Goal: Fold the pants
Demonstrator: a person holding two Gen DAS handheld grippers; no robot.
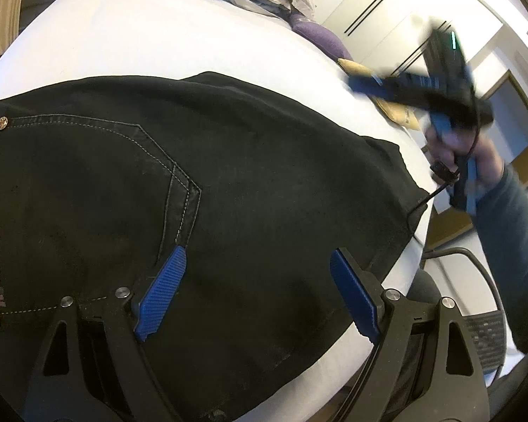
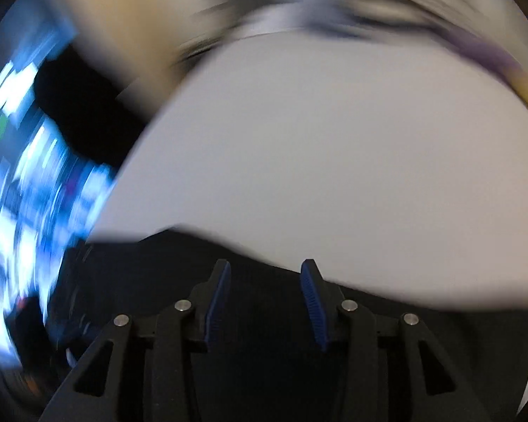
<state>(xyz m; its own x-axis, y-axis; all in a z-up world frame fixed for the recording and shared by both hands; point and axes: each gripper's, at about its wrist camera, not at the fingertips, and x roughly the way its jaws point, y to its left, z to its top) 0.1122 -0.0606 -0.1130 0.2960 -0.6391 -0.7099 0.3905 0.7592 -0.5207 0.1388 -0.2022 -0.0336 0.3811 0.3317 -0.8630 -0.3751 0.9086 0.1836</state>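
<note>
The black denim pants (image 1: 228, 193) lie flat on the white bedsheet (image 1: 158, 35) for folding; the left gripper (image 1: 260, 288) hovers wide and empty, while the blurred right gripper (image 2: 265, 295) stands part-open, gripping nothing.

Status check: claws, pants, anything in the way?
Left claw open over pants. Right claw open, empty. Pants folded on bed. Nothing blocking.

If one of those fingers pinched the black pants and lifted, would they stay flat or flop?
Probably flop: the black pants lie limp on the white sheet, edges following its curve. The thick stitched pocket seams suggest denim, so likely heavyish. The matte weave probably won't slip from the ridged blue fingers.
</note>
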